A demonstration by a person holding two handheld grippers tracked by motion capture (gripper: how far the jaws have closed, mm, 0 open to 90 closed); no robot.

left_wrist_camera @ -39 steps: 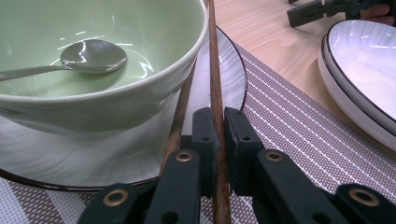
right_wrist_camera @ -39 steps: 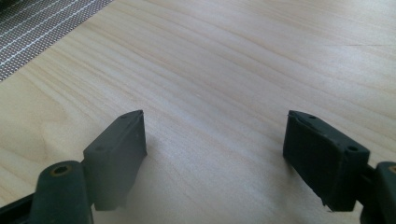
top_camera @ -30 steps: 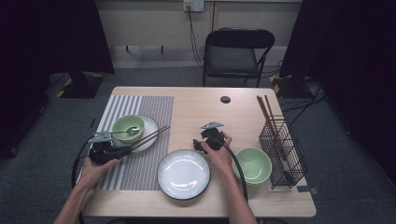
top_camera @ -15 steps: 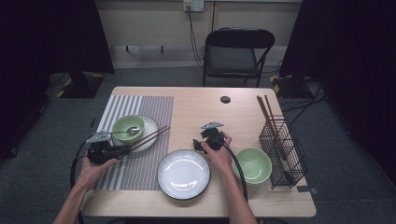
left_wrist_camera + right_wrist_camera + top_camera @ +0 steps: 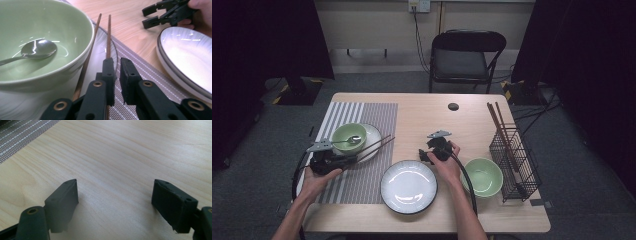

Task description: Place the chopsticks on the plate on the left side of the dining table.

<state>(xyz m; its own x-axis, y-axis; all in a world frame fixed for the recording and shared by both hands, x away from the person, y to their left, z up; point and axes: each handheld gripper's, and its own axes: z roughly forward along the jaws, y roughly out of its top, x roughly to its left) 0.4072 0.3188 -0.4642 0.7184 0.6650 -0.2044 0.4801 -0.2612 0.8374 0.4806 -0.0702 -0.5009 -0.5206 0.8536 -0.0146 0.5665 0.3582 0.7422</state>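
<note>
While the right gripper (image 5: 115,205) is idling wide open above bare table (image 5: 120,150), the left gripper (image 5: 117,72) is closing on the chopsticks (image 5: 109,35), which are leaning on the plate rim (image 5: 113,53) beside the green bowl (image 5: 62,62); its jaws look nearly together, and whether they actually grip a stick cannot be told. Next comes lifting them clear.

Two thin brown wooden chopsticks (image 5: 374,145) lie side by side, propped on the rim of a white plate (image 5: 373,136) beside a green bowl (image 5: 347,135), tips pointing toward two o'clock, on the striped placemat (image 5: 372,112).
</note>
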